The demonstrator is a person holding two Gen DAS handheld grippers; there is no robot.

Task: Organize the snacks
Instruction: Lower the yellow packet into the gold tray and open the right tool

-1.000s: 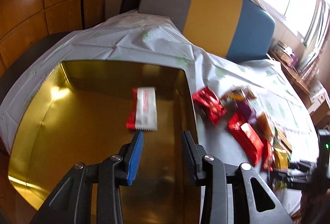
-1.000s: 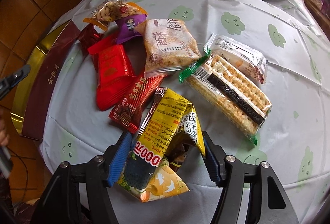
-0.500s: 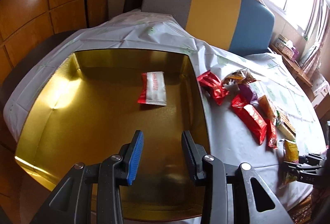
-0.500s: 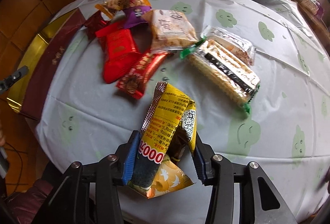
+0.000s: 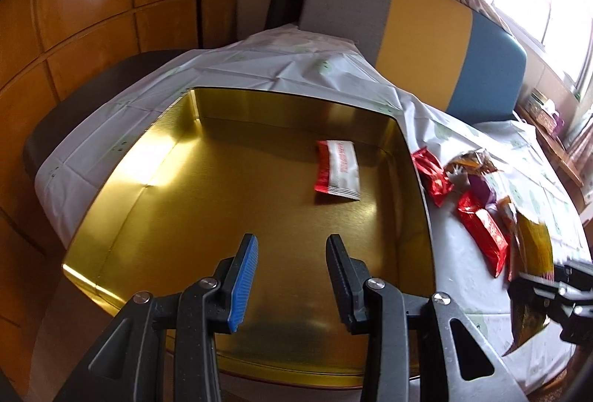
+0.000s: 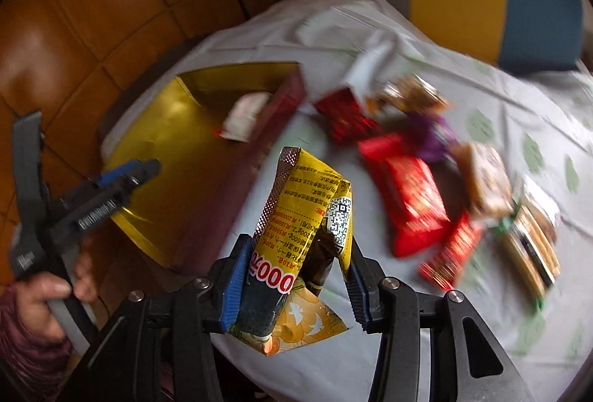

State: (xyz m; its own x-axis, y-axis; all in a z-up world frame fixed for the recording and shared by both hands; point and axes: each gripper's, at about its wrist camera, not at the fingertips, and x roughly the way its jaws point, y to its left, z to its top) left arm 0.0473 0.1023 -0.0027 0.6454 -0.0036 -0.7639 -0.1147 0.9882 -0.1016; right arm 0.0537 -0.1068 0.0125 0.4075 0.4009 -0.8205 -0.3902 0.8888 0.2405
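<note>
- Right tool [image 6: 292, 276] is clamped on the yellow snack packet [image 6: 307, 216], pads pinching its lower half; the jaws have just been closing and the packet sits squeezed between them, clear of the surface [image 6: 326, 365].
- The packet's long axis runs up and away from the tool, its silver sealed edge at the top, its orange end hanging below the pads.
- The relation that matters: the gold tin [image 6: 166, 157] lies up and to the left of the held packet, with its dark red side wall [image 6: 237, 202] facing the tool. My read is the packet has to clear that wall and then come down inside.
- Left tool [image 5: 291, 276] stands parted with nothing between its pads, hovering above the near part of the tin floor [image 5: 229, 202]. It is the nearer of the 2 to the tin, but the right one carries the load.
- 1 red and white packet [image 5: 339, 170] already lies flat in the tin, toward its far right corner; plenty of bare gold floor is free near the left tool.
- The left view shows the tin's inside sharply and catches the yellow packet at the right edge, in the other tool.
- The right view is smeared, yet it alone shows the grip itself, the hand [image 6: 44, 294] on the left tool, and the heap of red, purple and cracker packets [image 6: 415, 194] waiting on the surface to the right.
</note>
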